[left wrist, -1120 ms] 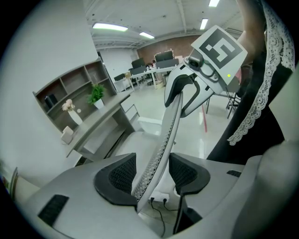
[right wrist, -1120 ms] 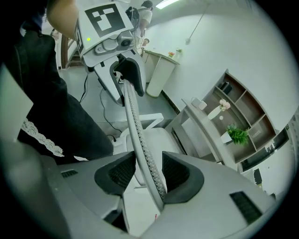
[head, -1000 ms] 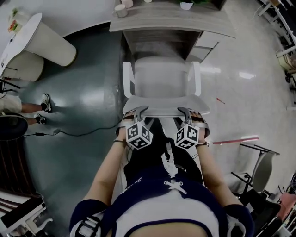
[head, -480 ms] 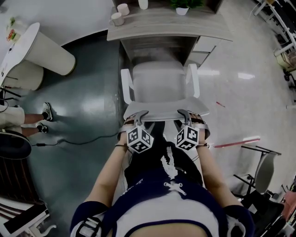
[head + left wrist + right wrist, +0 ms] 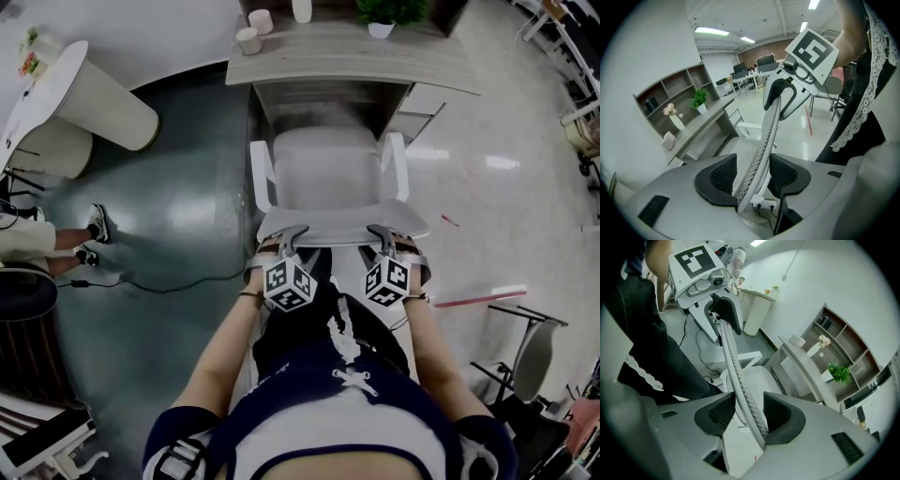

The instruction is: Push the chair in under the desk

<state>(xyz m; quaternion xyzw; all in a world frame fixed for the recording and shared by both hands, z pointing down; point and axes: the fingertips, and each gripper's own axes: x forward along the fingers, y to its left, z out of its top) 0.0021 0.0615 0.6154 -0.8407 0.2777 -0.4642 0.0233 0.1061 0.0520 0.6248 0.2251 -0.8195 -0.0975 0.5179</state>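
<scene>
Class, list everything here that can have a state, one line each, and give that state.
chair, upright, facing the desk, seat not yet under it
left tool, shut on the chair
right tool, shut on the chair
potted plant, upright on the desk
cup, upright on the desk
</scene>
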